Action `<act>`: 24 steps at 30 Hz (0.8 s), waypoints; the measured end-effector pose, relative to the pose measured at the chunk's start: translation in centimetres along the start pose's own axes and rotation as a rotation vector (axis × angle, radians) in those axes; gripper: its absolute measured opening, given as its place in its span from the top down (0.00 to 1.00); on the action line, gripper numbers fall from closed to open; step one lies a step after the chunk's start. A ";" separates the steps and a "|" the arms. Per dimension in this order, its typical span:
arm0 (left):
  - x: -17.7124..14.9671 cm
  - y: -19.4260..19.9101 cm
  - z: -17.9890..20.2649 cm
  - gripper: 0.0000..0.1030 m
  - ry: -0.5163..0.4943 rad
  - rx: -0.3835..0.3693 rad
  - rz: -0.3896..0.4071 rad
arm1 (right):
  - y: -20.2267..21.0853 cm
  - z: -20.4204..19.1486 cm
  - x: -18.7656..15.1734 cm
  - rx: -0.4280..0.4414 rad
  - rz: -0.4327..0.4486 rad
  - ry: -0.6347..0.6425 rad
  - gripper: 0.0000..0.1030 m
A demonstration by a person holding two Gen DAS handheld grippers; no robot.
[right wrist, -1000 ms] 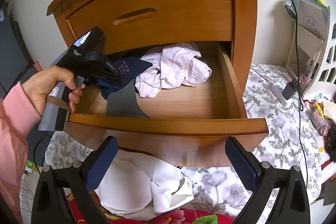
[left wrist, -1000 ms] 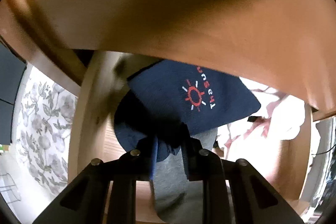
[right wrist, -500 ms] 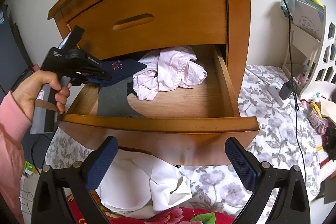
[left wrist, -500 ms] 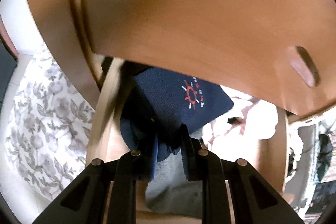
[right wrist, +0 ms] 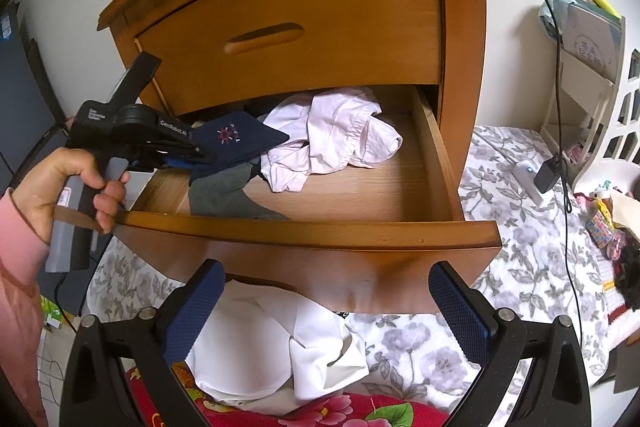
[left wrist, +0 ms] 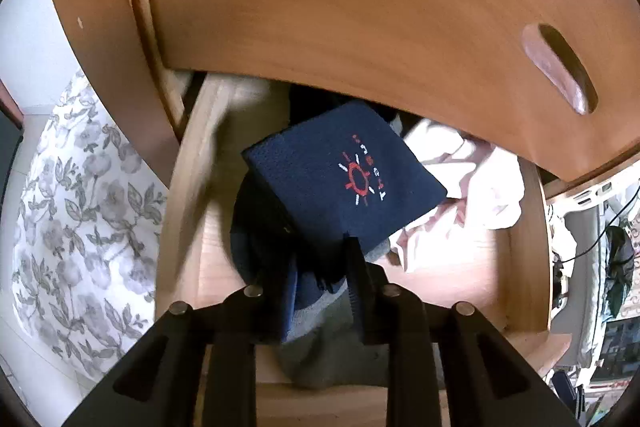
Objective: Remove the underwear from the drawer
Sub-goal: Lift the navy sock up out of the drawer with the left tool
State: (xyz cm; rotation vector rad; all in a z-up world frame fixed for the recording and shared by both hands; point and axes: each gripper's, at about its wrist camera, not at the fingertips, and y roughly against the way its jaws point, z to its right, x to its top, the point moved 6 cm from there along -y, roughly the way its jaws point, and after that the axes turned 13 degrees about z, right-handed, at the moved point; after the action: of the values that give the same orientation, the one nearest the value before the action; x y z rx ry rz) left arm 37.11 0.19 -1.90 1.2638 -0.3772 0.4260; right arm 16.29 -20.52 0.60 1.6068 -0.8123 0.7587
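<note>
A: Navy underwear, with a small red sun-like mark and white lettering stitched on it, hangs from the left gripper above the left part of the open drawer. A grey stretch of the same bundle trails down to the drawer floor near the front edge.

B: How do the left jaws stand?

A: They press on a bunched fold of the navy cloth, though they are easing apart at this moment. The fabric sits squeezed between the pads.

B: And the other gripper?

A: The right gripper has its blue-padded fingers set wide apart with nothing between them, in front of the drawer's front panel.

B: What else lies in the drawer?

A: A crumpled pale pink garment rests towards the back, just beside the navy piece.

B: Who holds the left tool?

A: A hand in a pink sleeve grips its handle at the drawer's left corner. The wooden nightstand has a closed upper drawer above. A white cloth lies below the drawer, on a floral bedspread.
</note>
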 end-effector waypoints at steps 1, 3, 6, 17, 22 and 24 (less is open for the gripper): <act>0.2 0.2 -0.2 0.76 -0.003 0.002 0.004 | 0.0 0.1 0.0 0.000 -0.001 -0.001 0.00; 0.7 0.6 -0.1 0.74 0.000 -0.001 0.022 | -0.1 0.1 -0.1 -0.001 -0.002 -0.002 0.00; 1.3 0.9 -0.2 0.68 0.021 -0.014 0.057 | -0.2 0.2 -0.2 -0.001 -0.005 -0.003 0.00; 1.7 -0.6 -1.3 0.89 0.066 -0.024 0.117 | -0.6 0.1 -0.5 -0.002 -0.017 0.002 0.00; 1.5 -0.4 -0.6 0.94 0.044 -0.030 0.152 | -0.6 0.0 -0.6 -0.002 -0.018 0.008 0.00; 1.4 -0.3 -0.3 0.94 0.053 -0.059 0.159 | -0.6 0.0 -0.6 -0.005 -0.018 0.008 0.00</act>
State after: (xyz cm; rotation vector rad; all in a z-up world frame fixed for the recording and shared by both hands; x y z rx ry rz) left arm 38.53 0.54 -1.55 1.1668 -0.4441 0.5779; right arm 16.43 -20.37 -0.17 1.6035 -0.7930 0.7494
